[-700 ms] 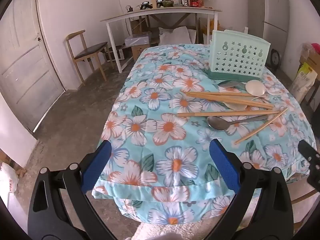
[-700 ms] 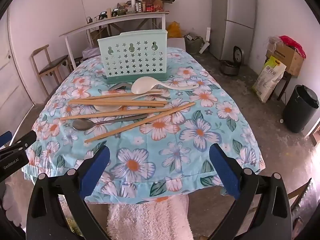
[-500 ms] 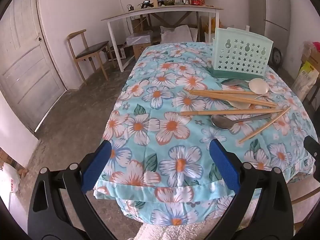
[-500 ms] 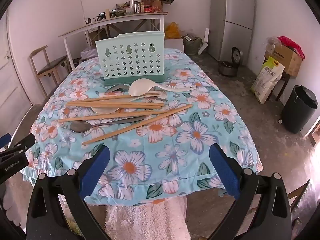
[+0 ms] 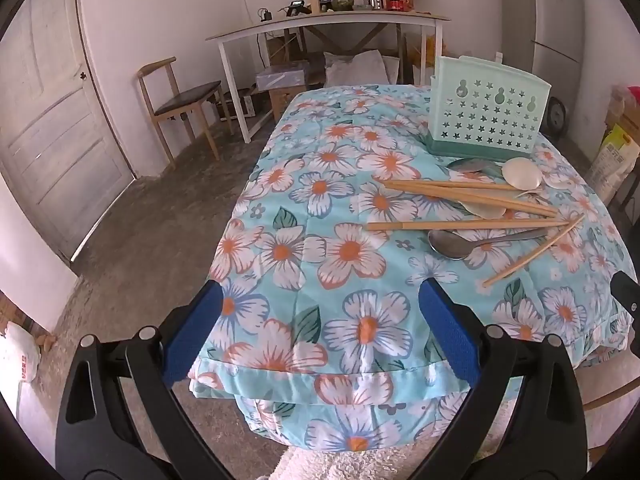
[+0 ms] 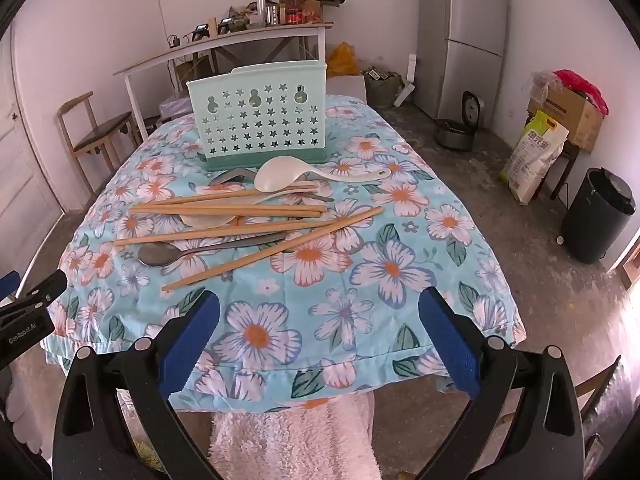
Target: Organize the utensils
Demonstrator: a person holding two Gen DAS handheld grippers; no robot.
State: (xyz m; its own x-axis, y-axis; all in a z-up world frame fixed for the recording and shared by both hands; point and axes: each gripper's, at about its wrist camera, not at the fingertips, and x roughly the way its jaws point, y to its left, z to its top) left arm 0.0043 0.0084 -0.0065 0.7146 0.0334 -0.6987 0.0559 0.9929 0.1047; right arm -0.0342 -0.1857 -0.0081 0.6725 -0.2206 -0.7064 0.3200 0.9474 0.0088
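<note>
Over the near left edge of the floral tablecloth (image 5: 280,248) the left gripper (image 5: 320,332) hangs with its blue pads spread wide and nothing between them, angled down at the cloth. Right of it, mid-table, lies the heap to be sorted. The metal spoon (image 6: 160,255) lies nearest, its bowl pointing left and its thin handle running right under a crossing chopstick. It looks rigid, smooth and probably slippery, so the narrow handle just behind the bowl, where it lies clear of the sticks, seems the best place to pinch. The wooden chopsticks (image 6: 224,210) fan across one another, some overlapping a pale flat spoon whose shape is mostly hidden. They are likely light, stiff and prone to roll or pivot, so each should be taken near its middle, one at a time. Farther back the white rice paddle (image 6: 276,174) rests with its broad scoop raised on the pile and its handle reaching right. It looks like light plastic, best gripped on the flat handle. Behind everything the mint-green utensil holder (image 6: 256,120) stands upright, apparently empty, though its inside is not visible. Over the near right edge the right gripper (image 6: 320,336) is likewise wide open and empty. The padded cloth may give under pressure.
</note>
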